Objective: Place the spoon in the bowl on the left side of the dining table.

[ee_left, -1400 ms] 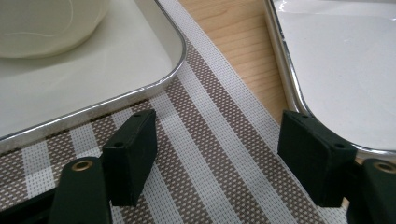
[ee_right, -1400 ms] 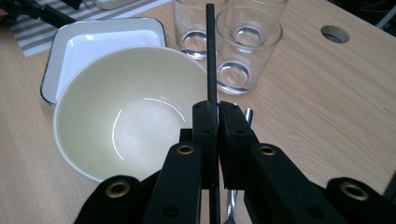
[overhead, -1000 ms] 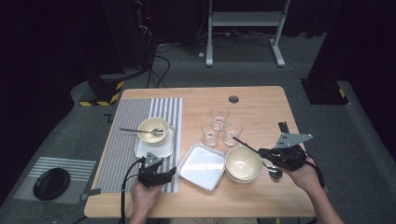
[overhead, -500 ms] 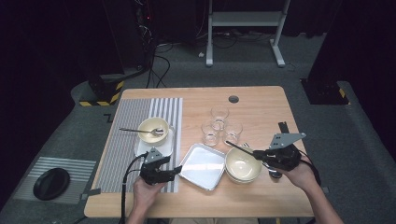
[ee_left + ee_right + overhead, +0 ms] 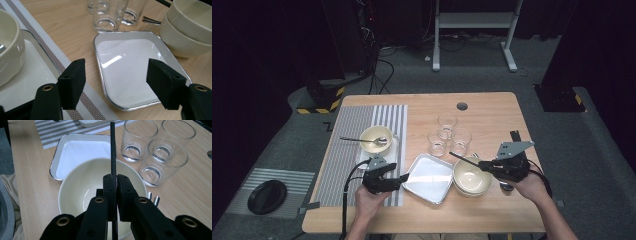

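Observation:
My right gripper [image 5: 486,165] [image 5: 116,178] is shut on a thin black stick [image 5: 464,158] [image 5: 113,150]. The stick points out over two stacked cream bowls [image 5: 472,179] [image 5: 82,187] at the table's front right. My left gripper [image 5: 403,177] [image 5: 118,83] is open and holds nothing. It hovers at the left edge of a white square plate [image 5: 430,172] [image 5: 130,70] in the front middle. Another cream bowl [image 5: 373,136] with a spoon [image 5: 357,140] sits on a second white plate [image 5: 32,75] on the striped placemat [image 5: 344,155].
Three empty glasses [image 5: 447,135] [image 5: 140,140] stand close together behind the square plate and the bowls. Dark utensil tines [image 5: 150,20] lie beside the stacked bowls, and metal ends [image 5: 153,198] show on their right. A round hole [image 5: 462,106] is near the table's far edge.
My left gripper has risen a little, still open. My right gripper with the black stick has drifted slightly left over the stacked bowls.

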### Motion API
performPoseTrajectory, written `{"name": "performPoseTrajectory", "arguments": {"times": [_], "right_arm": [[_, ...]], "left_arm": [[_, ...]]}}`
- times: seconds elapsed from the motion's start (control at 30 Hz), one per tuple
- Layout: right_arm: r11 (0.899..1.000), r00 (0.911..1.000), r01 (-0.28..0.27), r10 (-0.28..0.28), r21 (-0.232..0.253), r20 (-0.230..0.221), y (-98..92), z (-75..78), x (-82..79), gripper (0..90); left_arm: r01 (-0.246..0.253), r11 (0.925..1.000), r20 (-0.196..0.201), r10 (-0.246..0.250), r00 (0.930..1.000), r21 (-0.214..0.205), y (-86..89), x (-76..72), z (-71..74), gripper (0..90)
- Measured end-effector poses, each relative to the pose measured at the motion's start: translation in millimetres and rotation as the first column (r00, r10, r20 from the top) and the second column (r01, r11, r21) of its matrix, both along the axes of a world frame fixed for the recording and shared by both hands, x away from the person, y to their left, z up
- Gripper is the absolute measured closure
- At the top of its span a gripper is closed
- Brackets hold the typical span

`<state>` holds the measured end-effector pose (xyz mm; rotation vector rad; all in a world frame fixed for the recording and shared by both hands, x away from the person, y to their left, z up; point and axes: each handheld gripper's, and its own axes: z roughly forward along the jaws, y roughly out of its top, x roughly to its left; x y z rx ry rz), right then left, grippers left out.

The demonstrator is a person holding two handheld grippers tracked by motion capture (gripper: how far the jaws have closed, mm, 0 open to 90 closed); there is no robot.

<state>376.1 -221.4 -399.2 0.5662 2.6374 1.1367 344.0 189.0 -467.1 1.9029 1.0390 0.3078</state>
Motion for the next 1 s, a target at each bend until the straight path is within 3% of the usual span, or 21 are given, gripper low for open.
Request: {"name": "performPoseTrajectory", "arguments": {"times": [0.1, 0.2, 0.47, 0.6, 0.63, 0.7, 0.73, 0.8, 0.83, 1.0], "right_arm": [[1.000, 0.9999, -0.006, 0.006, 0.000, -0.010, 3.6, 0.1, -0.1, 86.0], [1.000, 0.9998, -0.018, 0.018, -0.001, 0.000, 4.8, 0.5, 0.9, 86.0], [0.999, 0.9993, -0.038, 0.038, 0.002, -0.003, 8.4, 0.4, 0.8, 86.0], [0.998, 0.9983, -0.058, 0.058, -0.006, 0.006, 9.9, 1.3, 1.5, 86.0], [0.998, 0.9984, -0.056, 0.056, -0.005, 0.002, 10.2, 1.4, 1.2, 86.0], [0.999, 0.9987, -0.050, 0.050, -0.004, -0.011, 11.4, 1.8, 0.0, 86.0], [0.998, 0.9977, -0.067, 0.067, -0.008, 0.003, 12.5, 2.5, 0.8, 86.0], [0.999, 0.9984, -0.051, 0.051, -0.006, -0.024, 13.4, 3.0, -1.5, 86.0], [0.998, 0.9978, -0.065, 0.065, -0.005, -0.011, 13.8, 3.2, -0.4, 86.0], [0.996, 0.9956, -0.094, 0.094, -0.011, -0.005, 18.4, 4.6, -0.1, 86.0]], "left_arm": [[0.011, 0.9998, 0.009, -0.011, 0.9999, -0.018, 0.8, 0.8, 2.2, 30.9], [0.039, 0.9992, 0.023, -0.039, 0.9990, -0.006, 0.9, 2.1, 4.7, 30.8], [0.074, 0.9964, 0.018, -0.074, 0.9971, -0.040, -5.8, 5.9, 11.9, 30.2], [0.111, 0.9935, 0.030, -0.110, 0.9934, -0.023, -9.9, 8.2, 15.6, 30.1], [0.101, 0.9941, 0.024, -0.100, 0.9947, -0.041, -11.8, 7.6, 16.0, 30.0], [0.127, 0.9912, 0.037, -0.126, 0.9913, -0.036, -11.4, 9.6, 17.5, 30.0], [0.128, 0.9906, 0.030, -0.127, 0.9914, -0.046, -11.5, 9.6, 17.8, 29.9], [0.128, 0.9900, 0.030, -0.126, 0.9915, -0.059, -12.1, 9.6, 18.3, 29.9], [0.132, 0.9893, 0.036, -0.130, 0.9909, -0.063, -12.5, 9.4, 18.1, 30.0], [0.152, 0.9867, 0.046, -0.149, 0.9878, -0.058, -12.9, 7.7, 18.8, 31.1]]}}
